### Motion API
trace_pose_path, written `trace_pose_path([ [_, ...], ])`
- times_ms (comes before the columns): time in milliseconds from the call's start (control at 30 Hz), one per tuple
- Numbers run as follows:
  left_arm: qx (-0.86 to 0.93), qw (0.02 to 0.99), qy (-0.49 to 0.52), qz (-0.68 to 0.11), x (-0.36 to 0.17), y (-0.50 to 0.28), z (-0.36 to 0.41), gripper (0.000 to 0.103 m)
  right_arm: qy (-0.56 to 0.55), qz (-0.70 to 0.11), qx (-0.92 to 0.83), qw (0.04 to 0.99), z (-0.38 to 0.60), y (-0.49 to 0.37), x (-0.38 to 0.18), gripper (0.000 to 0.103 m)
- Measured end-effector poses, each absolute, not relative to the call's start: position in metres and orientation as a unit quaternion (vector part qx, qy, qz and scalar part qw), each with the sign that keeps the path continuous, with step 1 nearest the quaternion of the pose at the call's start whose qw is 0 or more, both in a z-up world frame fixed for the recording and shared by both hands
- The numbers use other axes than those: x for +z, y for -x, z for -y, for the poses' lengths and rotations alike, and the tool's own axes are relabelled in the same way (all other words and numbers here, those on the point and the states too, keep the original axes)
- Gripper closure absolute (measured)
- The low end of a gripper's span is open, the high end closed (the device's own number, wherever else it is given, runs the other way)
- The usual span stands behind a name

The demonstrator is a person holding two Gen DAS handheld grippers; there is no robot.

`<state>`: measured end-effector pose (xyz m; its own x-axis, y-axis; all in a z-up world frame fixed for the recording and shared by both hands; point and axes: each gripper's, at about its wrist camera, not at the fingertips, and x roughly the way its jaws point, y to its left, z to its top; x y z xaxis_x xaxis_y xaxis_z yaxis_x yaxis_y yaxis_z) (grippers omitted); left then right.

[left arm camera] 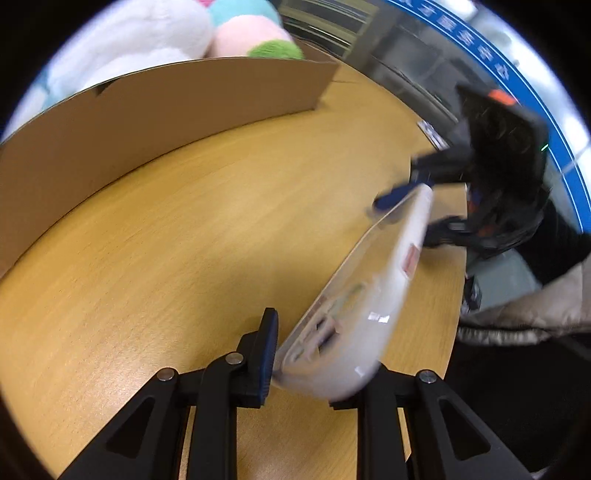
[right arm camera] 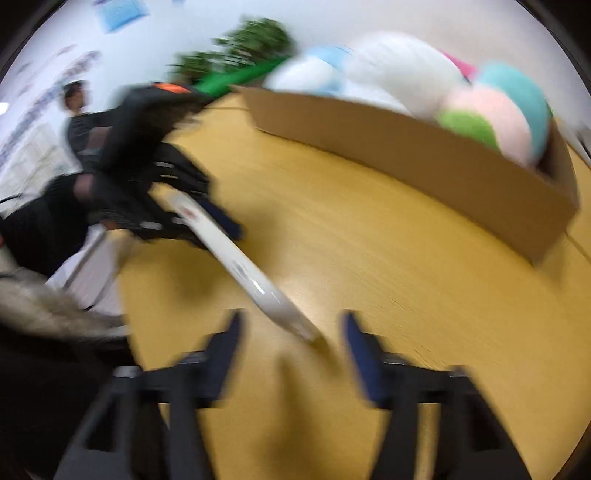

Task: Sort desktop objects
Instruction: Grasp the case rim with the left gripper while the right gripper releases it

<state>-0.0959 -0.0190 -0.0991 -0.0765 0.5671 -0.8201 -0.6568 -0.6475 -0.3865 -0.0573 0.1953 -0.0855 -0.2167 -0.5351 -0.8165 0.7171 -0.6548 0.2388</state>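
Observation:
My left gripper [left arm camera: 317, 358] is shut on one end of a long white remote control [left arm camera: 373, 288], held tilted above the wooden table [left arm camera: 184, 240]. The remote's far end reaches between the fingers of my right gripper [left arm camera: 417, 206]. In the right wrist view the remote [right arm camera: 240, 266] runs from the left gripper [right arm camera: 177, 206] down to the gap of my right gripper [right arm camera: 291, 332], whose jaws stand apart around its tip. That view is blurred.
A brown cardboard box [left arm camera: 147, 122] stands at the back of the table, holding pastel plush toys [left arm camera: 236, 33]. It shows at the right in the right wrist view [right arm camera: 424, 155]. The table's edge [left arm camera: 458, 288] is close on the right. A person [right arm camera: 77, 110] stands behind.

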Motion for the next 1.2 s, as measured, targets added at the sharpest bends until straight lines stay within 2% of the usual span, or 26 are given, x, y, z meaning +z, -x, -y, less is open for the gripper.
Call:
trace_pose_path([
  [67, 0.74, 0.403, 0.538, -0.023, -0.1, 0.101, 0.021, 0.081, -0.493, -0.066, -0.779, 0.383, -0.197, 0.065, -0.096, 0.087],
  [100, 0.745, 0.394, 0.538, -0.013, -0.101, 0.105, 0.022, 0.077, -0.5, -0.05, -0.781, 0.372, -0.197, 0.068, -0.102, 0.09],
  [133, 0.749, 0.386, 0.539, -0.002, -0.103, 0.108, 0.023, 0.076, -0.502, -0.037, -0.781, 0.369, -0.198, 0.069, -0.103, 0.091],
  [233, 0.76, 0.355, 0.544, 0.028, -0.103, 0.11, 0.033, 0.062, -0.507, -0.009, -0.783, 0.36, -0.199, 0.071, -0.103, 0.095],
  [433, 0.778, 0.292, 0.55, 0.087, -0.104, 0.113, 0.053, 0.06, -0.527, -0.024, -0.783, 0.33, -0.204, 0.073, -0.094, 0.094],
  [500, 0.782, 0.27, 0.551, 0.107, -0.105, 0.114, 0.06, 0.06, -0.517, -0.036, -0.794, 0.319, -0.203, 0.071, -0.086, 0.08],
  [567, 0.783, 0.262, 0.553, 0.106, -0.105, 0.114, 0.057, 0.06, -0.497, -0.031, -0.813, 0.301, -0.209, 0.078, -0.073, 0.032],
  [600, 0.784, 0.258, 0.555, 0.107, -0.105, 0.115, 0.053, 0.06, -0.491, -0.029, -0.821, 0.29, -0.21, 0.084, -0.07, 0.024],
  [633, 0.784, 0.255, 0.556, 0.108, -0.104, 0.115, 0.051, 0.06, -0.489, -0.028, -0.827, 0.277, -0.207, 0.09, -0.071, 0.023],
  [700, 0.785, 0.246, 0.558, 0.113, -0.104, 0.118, 0.048, 0.06, -0.501, -0.037, -0.825, 0.258, -0.198, 0.098, -0.08, 0.029],
  [767, 0.786, 0.238, 0.558, 0.119, -0.102, 0.118, 0.046, 0.061, -0.52, -0.057, -0.816, 0.246, -0.189, 0.103, -0.096, 0.08],
  [833, 0.791, 0.225, 0.558, 0.113, -0.1, 0.117, 0.044, 0.063, -0.507, -0.085, -0.825, 0.236, -0.182, 0.1, -0.1, 0.088],
  [867, 0.794, 0.218, 0.557, 0.11, -0.099, 0.116, 0.043, 0.069, -0.509, -0.088, -0.823, 0.236, -0.179, 0.1, -0.102, 0.092],
  [900, 0.797, 0.207, 0.557, 0.108, -0.1, 0.115, 0.043, 0.08, -0.508, -0.093, -0.824, 0.234, -0.178, 0.098, -0.104, 0.092],
  [967, 0.802, 0.191, 0.554, 0.113, -0.101, 0.115, 0.046, 0.092, -0.503, -0.097, -0.827, 0.23, -0.177, 0.094, -0.108, 0.093],
  [1133, 0.814, 0.18, 0.539, 0.121, -0.089, 0.111, 0.049, 0.093, -0.475, -0.078, -0.85, 0.216, -0.184, 0.078, -0.104, 0.094],
  [1200, 0.831, 0.173, 0.515, 0.116, -0.065, 0.111, 0.052, 0.093, -0.447, -0.083, -0.866, 0.21, -0.184, 0.074, -0.091, 0.094],
])
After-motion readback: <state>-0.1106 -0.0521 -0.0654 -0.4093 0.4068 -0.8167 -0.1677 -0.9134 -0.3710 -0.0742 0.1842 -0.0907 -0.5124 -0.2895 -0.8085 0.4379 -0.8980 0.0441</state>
